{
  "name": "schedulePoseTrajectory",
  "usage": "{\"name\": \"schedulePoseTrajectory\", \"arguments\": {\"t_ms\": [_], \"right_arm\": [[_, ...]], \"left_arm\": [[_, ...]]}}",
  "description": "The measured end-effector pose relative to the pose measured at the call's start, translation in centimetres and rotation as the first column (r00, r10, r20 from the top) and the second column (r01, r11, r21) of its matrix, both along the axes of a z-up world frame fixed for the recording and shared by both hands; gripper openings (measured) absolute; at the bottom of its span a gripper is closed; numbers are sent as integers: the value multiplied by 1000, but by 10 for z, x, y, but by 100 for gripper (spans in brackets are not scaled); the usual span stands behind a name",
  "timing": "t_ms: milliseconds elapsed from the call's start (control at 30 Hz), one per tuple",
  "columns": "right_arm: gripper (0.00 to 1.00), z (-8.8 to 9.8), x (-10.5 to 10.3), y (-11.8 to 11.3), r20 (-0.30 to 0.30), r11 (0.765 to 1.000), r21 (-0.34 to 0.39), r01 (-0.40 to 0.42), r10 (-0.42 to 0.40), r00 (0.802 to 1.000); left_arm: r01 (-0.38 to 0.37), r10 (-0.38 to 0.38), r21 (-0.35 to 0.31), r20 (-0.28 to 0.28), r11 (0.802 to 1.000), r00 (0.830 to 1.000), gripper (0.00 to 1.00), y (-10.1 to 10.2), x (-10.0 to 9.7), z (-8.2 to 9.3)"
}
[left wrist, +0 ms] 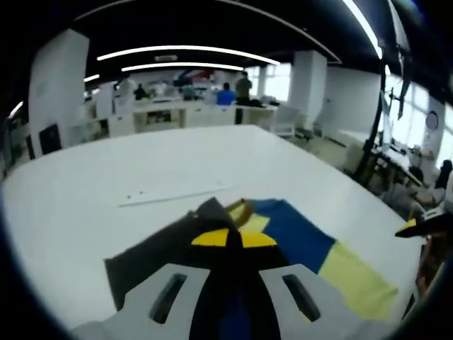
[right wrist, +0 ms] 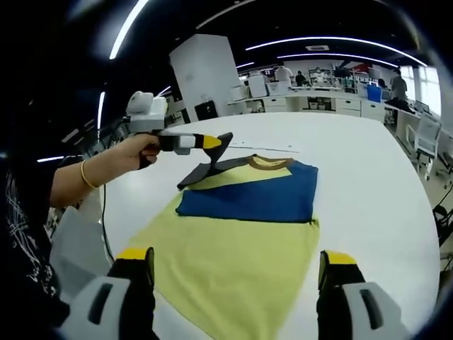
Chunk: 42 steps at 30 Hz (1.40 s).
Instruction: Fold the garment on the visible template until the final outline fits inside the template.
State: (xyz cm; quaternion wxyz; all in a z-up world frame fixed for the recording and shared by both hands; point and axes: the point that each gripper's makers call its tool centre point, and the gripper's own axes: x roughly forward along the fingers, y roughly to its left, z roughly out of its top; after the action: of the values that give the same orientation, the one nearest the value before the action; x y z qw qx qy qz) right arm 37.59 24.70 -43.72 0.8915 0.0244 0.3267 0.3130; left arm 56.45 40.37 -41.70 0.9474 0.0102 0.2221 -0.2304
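Note:
The garment (right wrist: 248, 234) lies flat on the white table (right wrist: 368, 184): a yellow body, a blue chest band (right wrist: 255, 198), a brown collar (right wrist: 267, 163) and a dark grey sleeve (right wrist: 205, 170). My left gripper (right wrist: 212, 142), held by a hand, is shut on the tip of that sleeve and holds it raised above the shirt's far left corner. In the left gripper view the jaws (left wrist: 234, 239) are pinched together over the dark sleeve (left wrist: 156, 255), with blue and yellow cloth (left wrist: 340, 262) to the right. My right gripper (right wrist: 237, 258) stands open over the yellow hem, holding nothing.
A thin pale strip (left wrist: 170, 197) lies on the table beyond the garment. A person's forearm with a bracelet (right wrist: 85, 173) reaches in from the left. Desks, chairs and people (left wrist: 233, 92) fill the far room. The table edge (right wrist: 425, 234) runs along the right.

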Motion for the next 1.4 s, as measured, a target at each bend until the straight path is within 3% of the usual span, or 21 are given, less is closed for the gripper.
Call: {"name": "schedulePoseTrajectory", "arguments": {"t_ms": [567,867,1267,1400], "right_arm": [[96,-6,-3,2,-18,1000,-4,1,-1,1000],[96,-5,-3,0,-23,1000,-1,12,-12,1000],[96,-11,-6,-3,-40,1000,-5,18,-18,999],[96,-14,-8,-4,-49,1000,-5,22,-22,999]], "left_arm": [[132,-133,-57,-5,990,991,1,-57,-14,2],[252,-251,-66,24,965,968,1,-94,-32,2],[321,-323,-103,-9,942,946,1,-121,-55,-17],[339,-342,-87,-26,937,939,1,-128,-60,-26]]}}
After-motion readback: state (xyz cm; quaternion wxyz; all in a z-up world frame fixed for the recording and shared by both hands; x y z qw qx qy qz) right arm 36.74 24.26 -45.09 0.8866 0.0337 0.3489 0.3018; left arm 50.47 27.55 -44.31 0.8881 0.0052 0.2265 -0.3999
